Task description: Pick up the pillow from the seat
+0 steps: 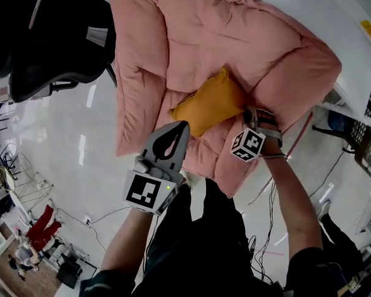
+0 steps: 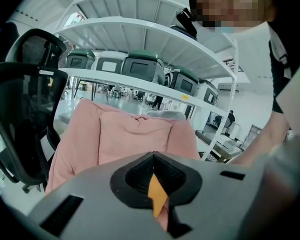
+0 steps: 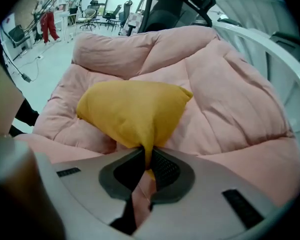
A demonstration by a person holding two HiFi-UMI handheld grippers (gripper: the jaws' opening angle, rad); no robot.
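Pillow (image 1: 210, 101) on pink seat (image 1: 235, 30), chair (image 1: 43, 42) beside

1 pillow (image 1: 210, 101), 1 seat (image 1: 235, 30), 2 claws (image 2: 153, 155) (image 3: 145, 151), 1 chair (image 1: 49, 42)

Yellow pillow (image 1: 210, 101), crumpled, on pink seat (image 1: 235, 30)

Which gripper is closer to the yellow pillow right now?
Right. The right gripper is clamped on a corner of the pillow; the left gripper sits at its near edge, jaws together, grip unclear.
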